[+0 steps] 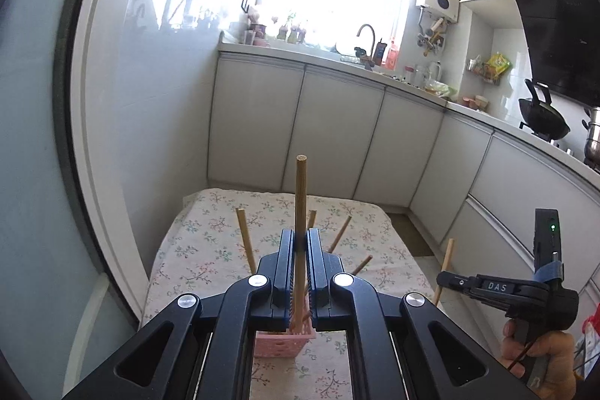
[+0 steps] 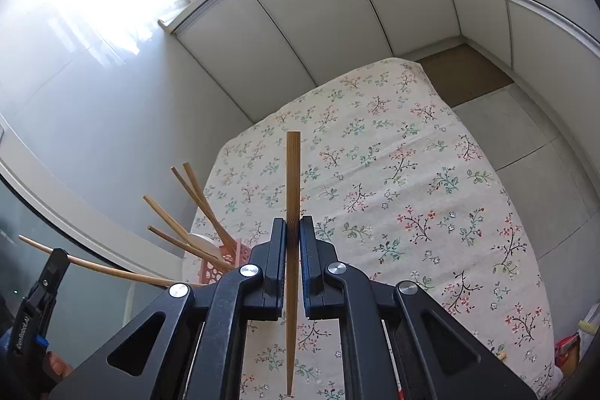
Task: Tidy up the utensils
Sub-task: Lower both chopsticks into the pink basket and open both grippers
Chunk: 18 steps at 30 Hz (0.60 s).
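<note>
Chopstick [image 1: 300, 212] stands upright, pinched in the left gripper [image 1: 301, 242] over the pink holder [image 1: 279, 343] on the floral cloth [image 2: 393, 175]. The right gripper [image 2: 293, 231], marked "DAS", clamps another chopstick [image 2: 293, 175]; its side label perhaps reads "GenRobot.AI".

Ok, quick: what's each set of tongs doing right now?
Left tongs: closed on a chopstick, its lower end down at the pink holder.
Right tongs: closed on another chopstick, held above the floral cloth.
</note>
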{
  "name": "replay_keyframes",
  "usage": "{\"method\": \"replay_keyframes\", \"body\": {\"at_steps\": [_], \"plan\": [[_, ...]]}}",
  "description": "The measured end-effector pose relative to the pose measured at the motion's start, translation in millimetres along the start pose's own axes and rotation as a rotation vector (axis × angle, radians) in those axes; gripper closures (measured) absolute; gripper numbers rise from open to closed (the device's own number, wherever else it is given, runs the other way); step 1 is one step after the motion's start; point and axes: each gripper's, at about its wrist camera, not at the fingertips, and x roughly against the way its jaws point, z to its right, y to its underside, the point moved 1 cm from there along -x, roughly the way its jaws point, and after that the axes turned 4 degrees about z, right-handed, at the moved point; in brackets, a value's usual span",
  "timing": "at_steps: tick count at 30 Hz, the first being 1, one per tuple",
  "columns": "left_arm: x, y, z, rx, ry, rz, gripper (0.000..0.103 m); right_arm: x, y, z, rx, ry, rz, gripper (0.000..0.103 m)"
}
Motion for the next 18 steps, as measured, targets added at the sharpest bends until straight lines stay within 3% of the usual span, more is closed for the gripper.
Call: {"method": "replay_keyframes", "body": {"at_steps": [6, 14, 18], "plan": [[-22, 6, -8, -0.007, -0.052, -0.016, 0.097, -2, 1, -1, 0.009, -0.009, 0.002, 0.096], [-72, 26, -23, 0.021, -0.095, -0.158, 0.097, 2, 3, -4, 0.019, -0.031, 0.023, 0.096], [-90, 36, -31, 0.028, -0.1, -0.186, 0.097, 4, 4, -9, 0.031, -0.057, 0.032, 0.096]]}}
